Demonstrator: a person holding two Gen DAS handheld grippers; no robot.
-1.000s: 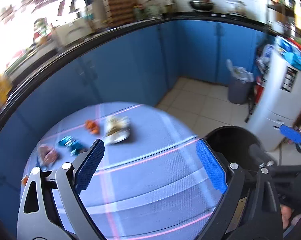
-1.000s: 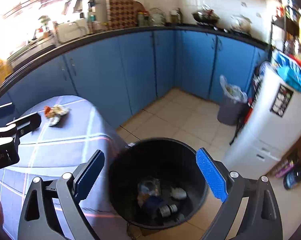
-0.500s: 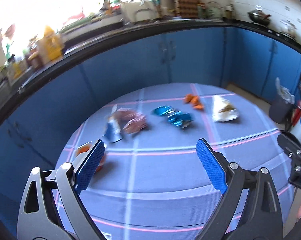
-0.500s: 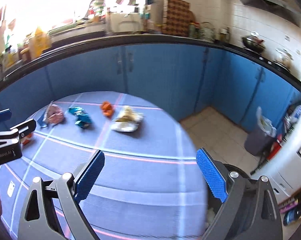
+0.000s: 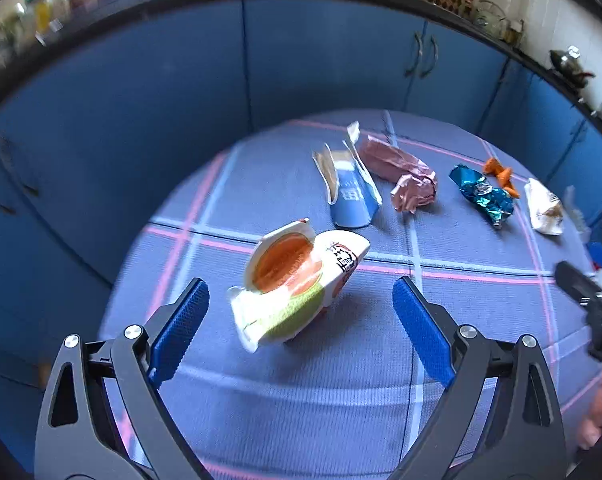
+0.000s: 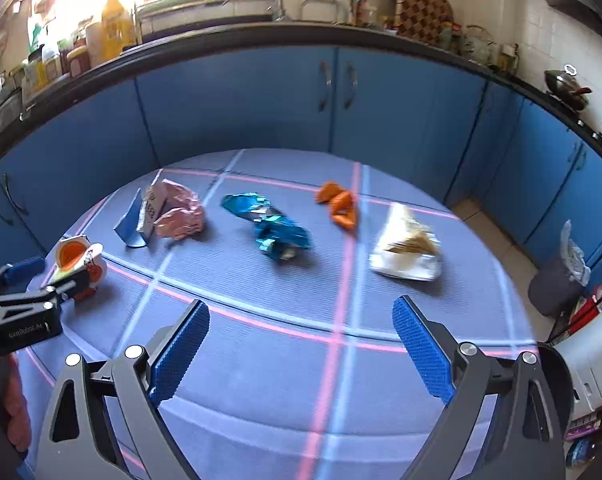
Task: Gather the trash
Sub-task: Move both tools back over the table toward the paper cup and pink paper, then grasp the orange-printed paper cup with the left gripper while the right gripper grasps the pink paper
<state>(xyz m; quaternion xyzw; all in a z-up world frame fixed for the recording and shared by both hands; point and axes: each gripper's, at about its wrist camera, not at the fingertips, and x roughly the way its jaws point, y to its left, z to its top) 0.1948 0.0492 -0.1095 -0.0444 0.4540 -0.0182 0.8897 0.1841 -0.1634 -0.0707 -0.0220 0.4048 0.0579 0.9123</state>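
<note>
Here the left tool, pads wide apart and holding nothing, frames the crushed orange-and-white cup lying on its side on the bench. Beyond the cup lie a blue carton, then a pink wrapper. The right tool is likewise wide and empty. Risk: the cup's tilted, springy walls may slide or squirt from the closing pads.

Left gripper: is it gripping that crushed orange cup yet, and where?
No. The left gripper is open, and the crushed orange cup lies on the table between its fingers, untouched. The right gripper is open and empty too.
</note>
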